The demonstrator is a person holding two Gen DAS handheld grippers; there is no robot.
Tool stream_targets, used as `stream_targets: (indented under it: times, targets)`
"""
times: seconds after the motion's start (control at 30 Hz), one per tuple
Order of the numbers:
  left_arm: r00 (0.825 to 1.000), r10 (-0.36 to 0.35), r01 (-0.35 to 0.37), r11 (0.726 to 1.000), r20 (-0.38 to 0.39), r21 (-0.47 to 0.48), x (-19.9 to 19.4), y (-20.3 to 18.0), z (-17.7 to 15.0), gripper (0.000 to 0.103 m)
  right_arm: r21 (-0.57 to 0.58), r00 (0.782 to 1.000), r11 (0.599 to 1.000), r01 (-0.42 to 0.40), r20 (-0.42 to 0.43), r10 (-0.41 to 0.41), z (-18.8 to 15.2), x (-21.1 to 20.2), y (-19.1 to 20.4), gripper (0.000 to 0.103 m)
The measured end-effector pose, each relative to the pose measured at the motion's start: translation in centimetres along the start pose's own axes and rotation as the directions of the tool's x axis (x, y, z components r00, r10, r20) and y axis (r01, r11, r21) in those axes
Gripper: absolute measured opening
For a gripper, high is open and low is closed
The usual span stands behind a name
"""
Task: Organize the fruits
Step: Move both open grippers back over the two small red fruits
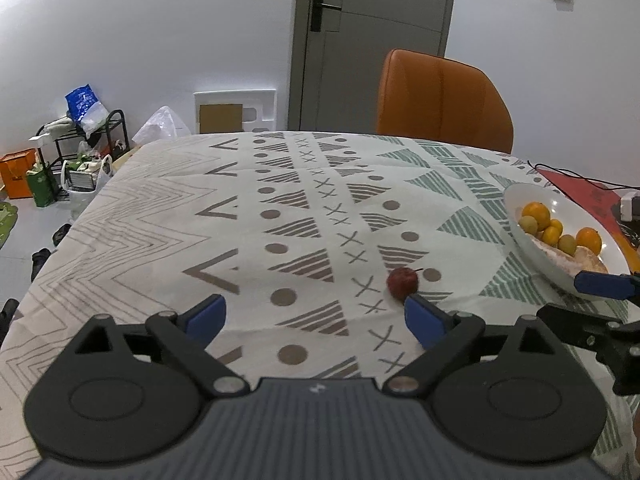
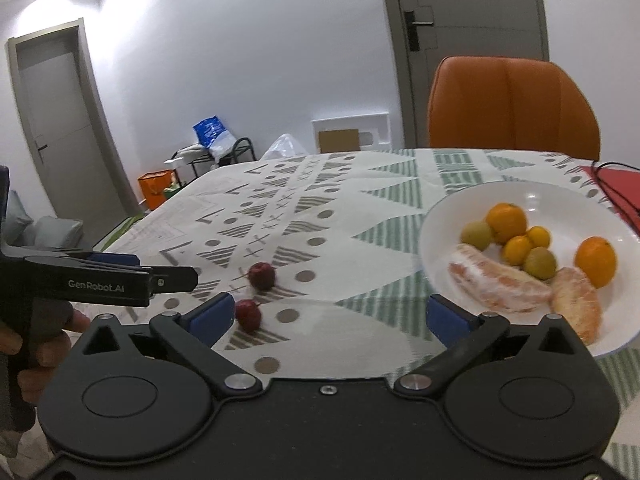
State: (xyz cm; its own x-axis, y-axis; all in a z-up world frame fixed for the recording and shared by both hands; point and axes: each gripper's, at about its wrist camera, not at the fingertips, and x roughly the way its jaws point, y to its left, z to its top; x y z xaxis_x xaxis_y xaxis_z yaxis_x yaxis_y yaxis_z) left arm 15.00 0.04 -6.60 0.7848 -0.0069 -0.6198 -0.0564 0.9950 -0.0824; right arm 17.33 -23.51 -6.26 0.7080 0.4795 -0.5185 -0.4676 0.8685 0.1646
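Most fruit is already sitting in the white bowl (image 2: pixel 532 200) on the table (image 2: pixel 360 320). Two red fruits (image 2: pixel 262 276) are still lying on the cloth, apparently left to move. Left gripper (image 1: pixel 316 316) and right gripper (image 2: pixel 330 316) are hovering wide open, holding nothing.

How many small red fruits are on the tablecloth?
2: farther red fruit and nearer red fruit, beside the right gripper's left finger. Others may be hidden.

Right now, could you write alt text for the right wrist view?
Two small red fruits lie loose on a patterned tablecloth, left of a white bowl holding oranges. The right gripper is open in front; the left gripper reaches in from the left.
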Motion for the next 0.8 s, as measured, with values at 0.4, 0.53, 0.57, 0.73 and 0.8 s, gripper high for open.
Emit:
stream_targets:
  times: [0.4,0.53,0.57,0.73,0.8]
  targets:
    - [1.0,-0.001,0.001,1.0,-0.012,-0.029,-0.4,2.6,-0.6,0.095,-0.025,0.996,0.997,-0.071,-0.05,0.07,0.0,2.5,2.4,0.093]
    - [1.0,-0.007,0.006,0.999,-0.016,-0.039,-0.3,3.1,-0.6,0.095,-0.023,0.994,0.996,-0.091,-0.068,0.089,0.0,3.4,2.8,0.078]
    - [1.0,-0.008,0.008,0.999,-0.017,-0.041,-0.3,3.2,-0.6,0.095,-0.024,0.993,0.995,-0.097,-0.074,0.095,0.0,3.5,2.9,0.076]
    - [1.0,-0.021,0.02,0.999,-0.016,-0.039,-0.2,3.2,-0.5,0.095,-0.022,0.989,0.993,-0.117,-0.096,0.114,-0.1,4.3,3.3,0.063]
    - [1.0,-0.023,0.023,0.999,-0.015,-0.036,-0.1,3.2,-0.5,0.095,-0.018,0.987,0.992,-0.126,-0.105,0.124,-0.1,4.7,3.4,0.058]
